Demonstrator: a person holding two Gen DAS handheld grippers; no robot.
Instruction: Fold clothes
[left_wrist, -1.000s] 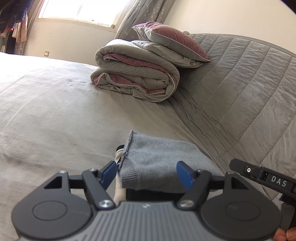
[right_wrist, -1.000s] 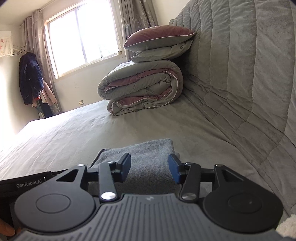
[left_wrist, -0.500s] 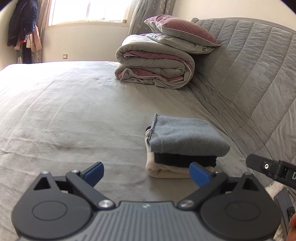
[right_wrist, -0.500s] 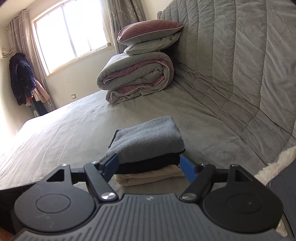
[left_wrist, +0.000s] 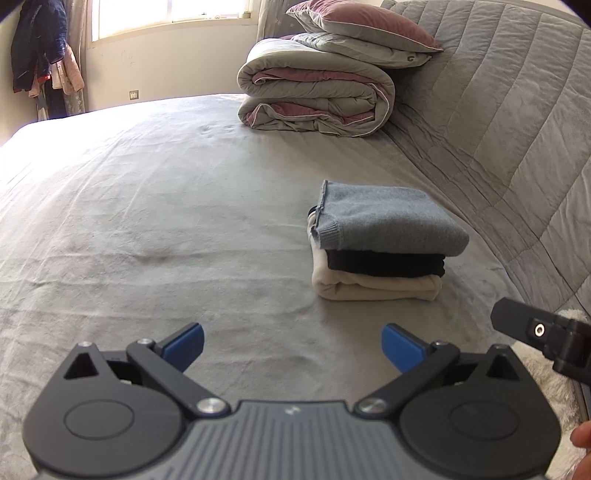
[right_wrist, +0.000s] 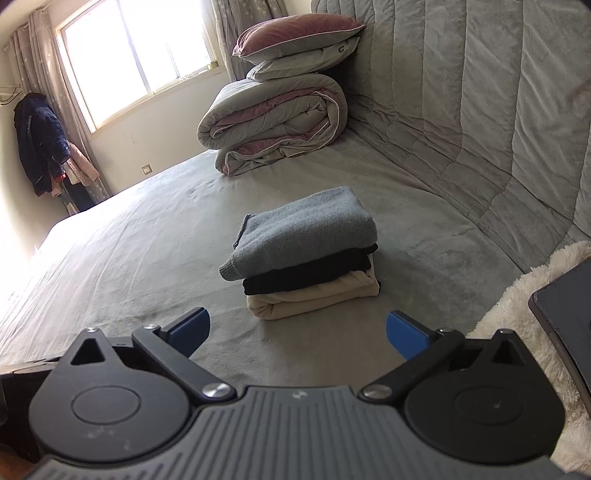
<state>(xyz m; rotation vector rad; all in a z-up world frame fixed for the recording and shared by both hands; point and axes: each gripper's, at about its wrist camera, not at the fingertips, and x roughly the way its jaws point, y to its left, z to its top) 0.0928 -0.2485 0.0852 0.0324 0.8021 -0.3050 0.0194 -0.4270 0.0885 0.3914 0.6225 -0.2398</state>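
Observation:
A stack of three folded garments rests on the grey bed (left_wrist: 155, 221): a grey knit sweater (left_wrist: 388, 218) on top, a black garment (left_wrist: 388, 262) in the middle, a cream one (left_wrist: 376, 286) at the bottom. The same stack shows in the right wrist view, with the grey sweater (right_wrist: 306, 229) on top. My left gripper (left_wrist: 291, 345) is open and empty, back from the stack and to its left. My right gripper (right_wrist: 297, 330) is open and empty, just short of the stack. Part of the right gripper's body (left_wrist: 546, 339) shows in the left wrist view.
A rolled grey and mauve duvet (left_wrist: 314, 98) with pillows (left_wrist: 362, 33) on top lies at the bed's far end. A quilted grey cover (right_wrist: 498, 110) rises on the right. A white fluffy throw (right_wrist: 517, 314) and a dark flat object (right_wrist: 569, 317) lie near right.
Both grippers have let go of the grey sweater, opened wide and drawn back from the stack, which now sits further ahead in both views.

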